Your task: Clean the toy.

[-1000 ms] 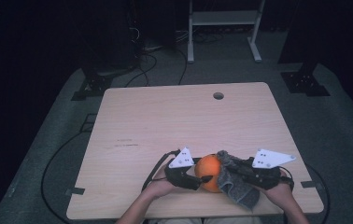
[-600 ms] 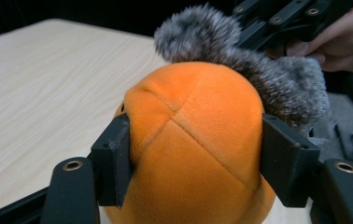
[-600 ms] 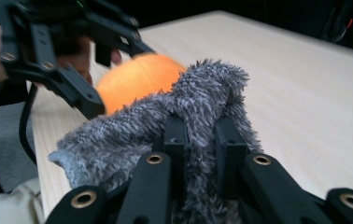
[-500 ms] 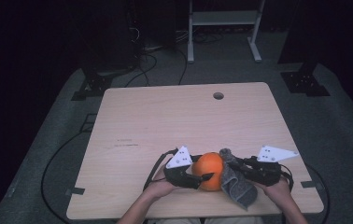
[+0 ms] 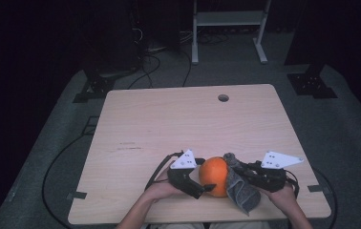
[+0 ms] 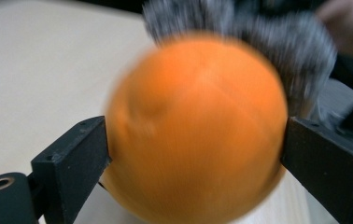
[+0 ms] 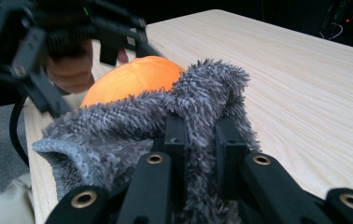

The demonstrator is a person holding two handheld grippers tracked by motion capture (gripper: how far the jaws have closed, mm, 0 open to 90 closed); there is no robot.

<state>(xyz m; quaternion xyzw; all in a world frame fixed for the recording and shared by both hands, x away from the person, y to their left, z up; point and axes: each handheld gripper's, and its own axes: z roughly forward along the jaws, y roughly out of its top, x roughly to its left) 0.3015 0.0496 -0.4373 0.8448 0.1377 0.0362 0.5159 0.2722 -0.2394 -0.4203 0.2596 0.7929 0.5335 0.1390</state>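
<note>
The orange ball [image 5: 214,175] sits near the front edge of the wooden surface [image 5: 183,124], clamped between the jaws of the left gripper [image 5: 206,187], one jaw on each flank. A grey fuzzy cloth [image 5: 239,188] presses against its right side, pinched narrow in the right gripper [image 5: 236,172], with the loose end draping toward the person.

Dark lab: bare table [image 5: 169,119], floor cables [image 5: 157,62]
</note>
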